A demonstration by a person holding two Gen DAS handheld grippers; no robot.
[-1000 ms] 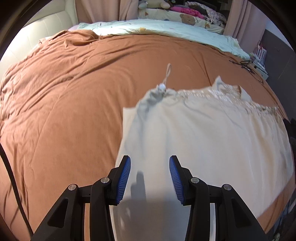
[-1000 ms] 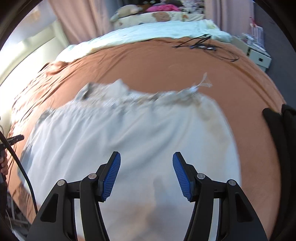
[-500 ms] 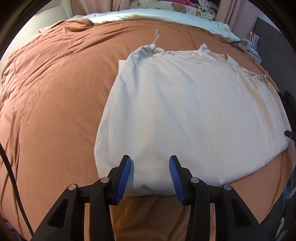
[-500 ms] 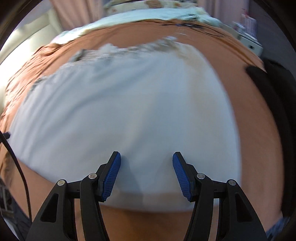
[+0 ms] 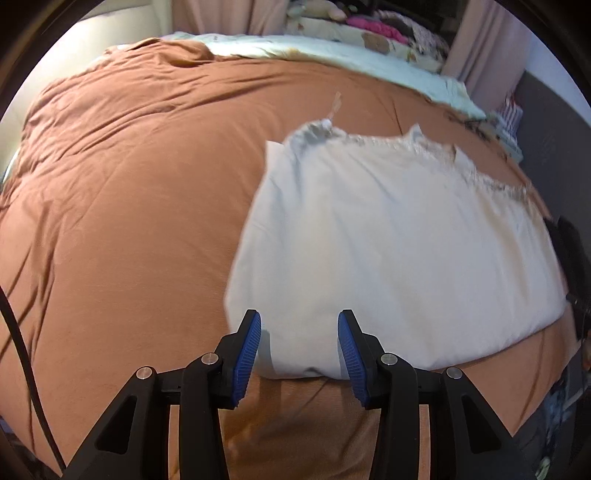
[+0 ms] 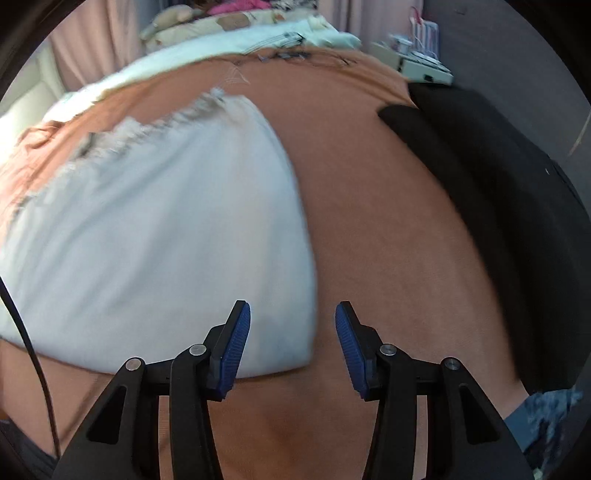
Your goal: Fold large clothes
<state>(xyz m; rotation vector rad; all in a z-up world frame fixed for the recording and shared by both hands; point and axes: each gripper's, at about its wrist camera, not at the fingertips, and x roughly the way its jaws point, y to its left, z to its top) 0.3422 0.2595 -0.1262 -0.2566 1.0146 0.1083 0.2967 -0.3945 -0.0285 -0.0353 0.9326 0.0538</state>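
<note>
Cream garment point(image 5: 399, 240) lies flat on the rust-brown bedspread point(image 5: 122, 206), already folded over once by the look of it. Left gripper point(image 5: 299, 347) hangs open at its near-left corner, nothing pinched. Right gripper point(image 6: 291, 343) is closing over the near-right corner point(image 6: 291, 347), cloth at 9 o'clock between the jaws, not clamped. I'd grab both corners evenly before lifting toward 12 o'clock.

My right view smears the folded cream garment point(image 6: 155, 229); its frilled 11 o'clock edge won't resolve. Black padded object point(image 6: 491, 206) at 2 o'clock runs off-frame. In my left view, far patterned bedding pile point(image 5: 373, 27) at 12 o'clock is cropped, unreadable.
</note>
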